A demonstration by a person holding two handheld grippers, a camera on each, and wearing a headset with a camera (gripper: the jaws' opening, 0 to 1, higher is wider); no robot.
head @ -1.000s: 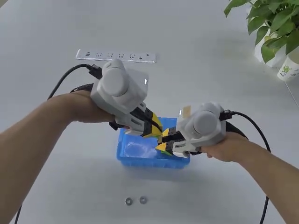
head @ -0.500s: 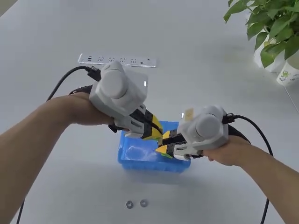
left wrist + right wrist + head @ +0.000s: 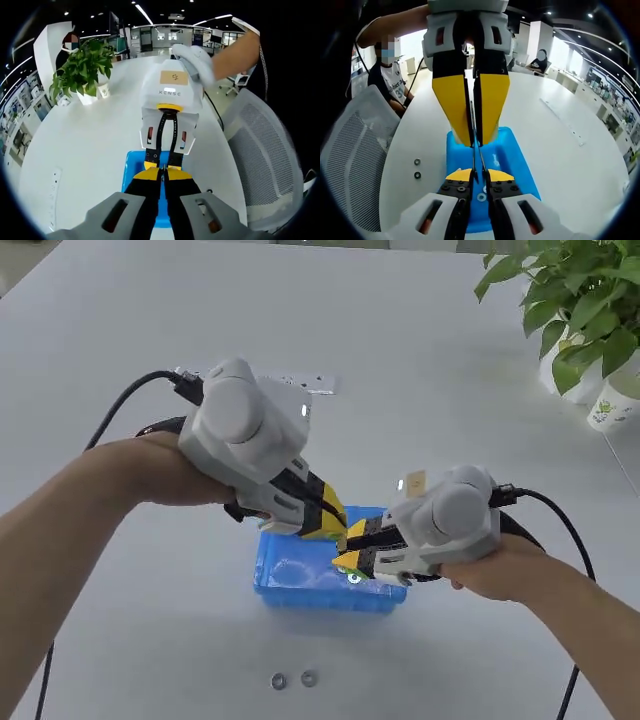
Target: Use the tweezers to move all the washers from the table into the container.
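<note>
Table (image 3: 450, 420), white and broad, carried the blue plastic container (image 3: 290, 580). Above it I saw the left gripper (image 3: 338, 523) and the right gripper (image 3: 345, 558) meeting tip to tip, both sets of jaws clamped on the thin metal tweezers (image 3: 477, 150). One small metal washer (image 3: 481, 197) lay inside the container. Two more washers (image 3: 279, 680) sat on the table near it.

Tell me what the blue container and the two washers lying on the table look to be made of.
Container: looks like moulded plastic, an even bright blue with a glossy finish. White glare shows on its floor.
Washers: probably metal, silver-grey with a slight shine, though they are too small in the pictures to be sure.
</note>
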